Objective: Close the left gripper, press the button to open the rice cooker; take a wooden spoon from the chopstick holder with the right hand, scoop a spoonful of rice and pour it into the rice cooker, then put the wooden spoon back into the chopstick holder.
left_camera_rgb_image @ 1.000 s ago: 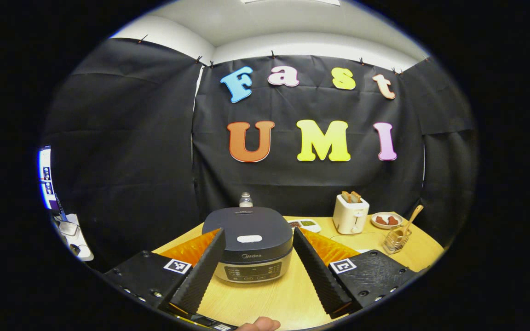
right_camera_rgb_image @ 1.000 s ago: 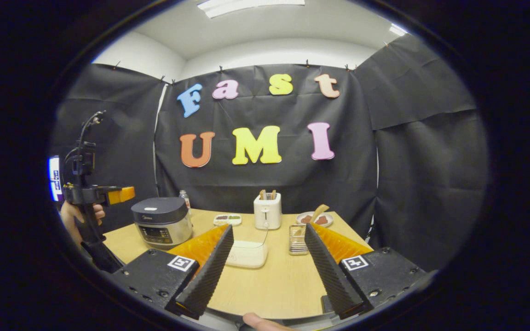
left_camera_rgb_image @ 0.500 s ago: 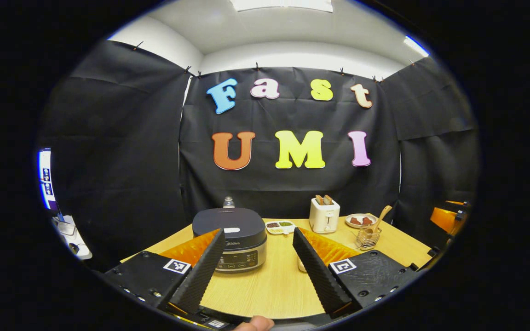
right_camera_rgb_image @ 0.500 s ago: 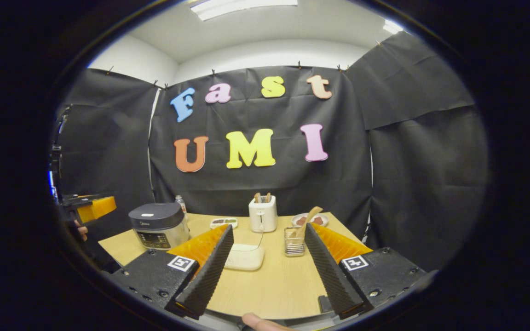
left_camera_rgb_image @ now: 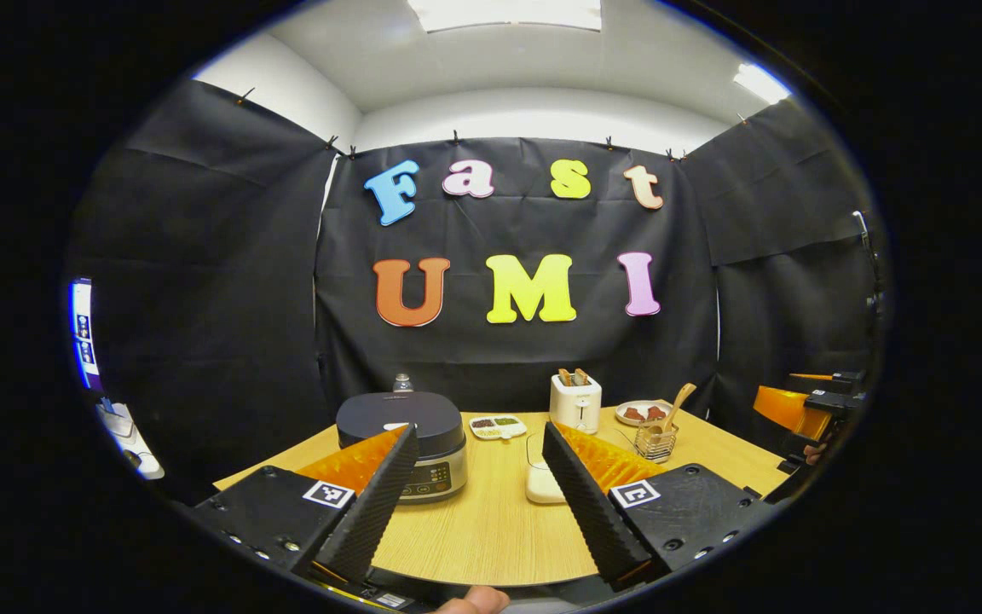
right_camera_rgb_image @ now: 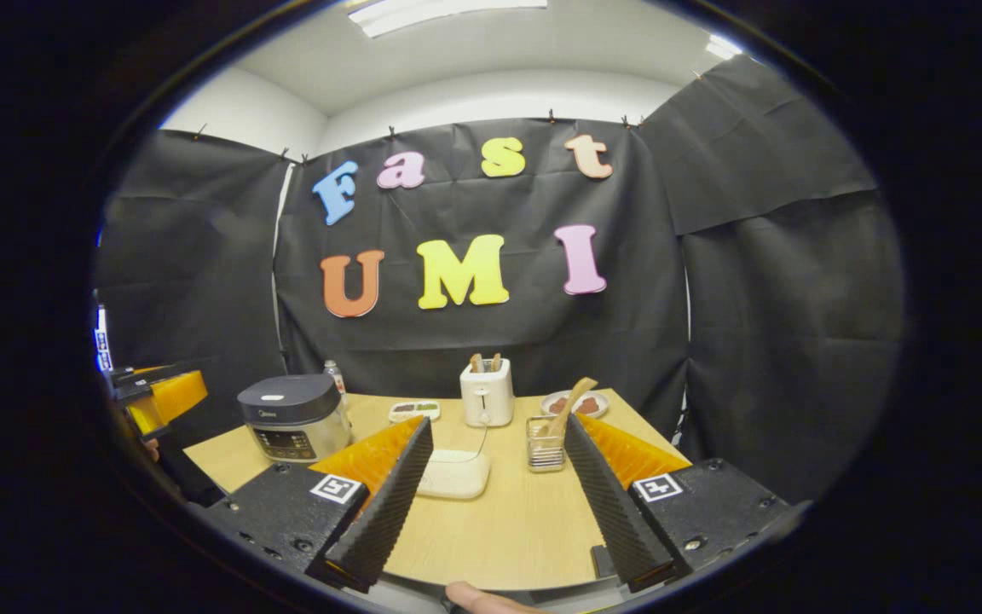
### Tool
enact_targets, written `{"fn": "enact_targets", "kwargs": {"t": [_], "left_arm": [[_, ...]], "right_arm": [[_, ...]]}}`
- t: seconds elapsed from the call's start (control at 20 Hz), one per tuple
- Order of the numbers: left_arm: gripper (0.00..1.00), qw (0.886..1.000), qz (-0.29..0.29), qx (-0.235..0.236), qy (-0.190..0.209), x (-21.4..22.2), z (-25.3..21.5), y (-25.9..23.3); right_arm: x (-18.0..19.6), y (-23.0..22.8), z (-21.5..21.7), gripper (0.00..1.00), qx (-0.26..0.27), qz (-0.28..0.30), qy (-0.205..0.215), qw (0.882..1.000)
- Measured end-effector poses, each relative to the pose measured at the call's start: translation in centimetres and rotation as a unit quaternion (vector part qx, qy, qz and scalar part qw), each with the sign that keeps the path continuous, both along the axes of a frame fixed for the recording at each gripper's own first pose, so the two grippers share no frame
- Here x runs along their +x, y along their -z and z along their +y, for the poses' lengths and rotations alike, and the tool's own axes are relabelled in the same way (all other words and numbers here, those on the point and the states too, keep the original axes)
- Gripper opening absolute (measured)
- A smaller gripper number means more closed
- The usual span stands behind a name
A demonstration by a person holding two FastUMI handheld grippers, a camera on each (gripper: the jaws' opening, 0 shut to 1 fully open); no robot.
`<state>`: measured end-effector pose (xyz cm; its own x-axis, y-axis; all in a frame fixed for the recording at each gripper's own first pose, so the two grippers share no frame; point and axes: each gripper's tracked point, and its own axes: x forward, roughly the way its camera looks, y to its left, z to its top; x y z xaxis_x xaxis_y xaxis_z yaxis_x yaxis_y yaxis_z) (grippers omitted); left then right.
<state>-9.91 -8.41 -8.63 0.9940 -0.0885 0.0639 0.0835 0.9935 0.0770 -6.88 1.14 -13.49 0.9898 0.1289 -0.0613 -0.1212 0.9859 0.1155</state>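
So both hand-held grippers are hanging back at the near edge of the tabletop (right_camera_rgb_image: 491, 529) with their fingers spread wide apart, nothing between them. The left hand-held gripper (left_camera_rgb_image: 478, 495) points at the gap between the rice cooker (left_camera_rgb_image: 401, 426) and a shallow white container (left_camera_rgb_image: 540, 482), which I'd guess is the rice dish, but its contents can't be made out. The cooker sits at the left side of the tabletop, lid down, with its control panel facing the camera. The right hand-held gripper (right_camera_rgb_image: 495, 495) is released too, aimed more at the middle of the tabletop, where the same white container (right_camera_rgb_image: 454, 474) sits just ahead of its left finger. The wooden spoon (right_camera_rgb_image: 568, 401) is standing tilted in the chopstick holder (right_camera_rgb_image: 546, 445), a little wire basket right of centre, with a white toaster (right_camera_rgb_image: 487, 392) behind it to the left and a small plate (right_camera_rgb_image: 580, 402) behind it. There's also a divided dish (right_camera_rgb_image: 414, 411) between cooker and toaster and a bottle (right_camera_rgb_image: 335, 375) behind the cooker. In the right gripper view you can catch the left one (right_camera_rgb_image: 150, 396) off at the left edge, and in the left gripper view the right one (left_camera_rgb_image: 806, 405) shows at the far right.
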Motion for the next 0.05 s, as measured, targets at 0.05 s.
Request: {"fn": "enact_targets", "kwargs": {"t": [0.05], "left_arm": [[0.94, 1.0, -0.001, 0.0, 0.002, -0.23, -0.21, 0.13]], "right_arm": [[-0.07, -0.09, 0.08, 1.0, -0.001, -0.001, 0.0, 1.0]]}}
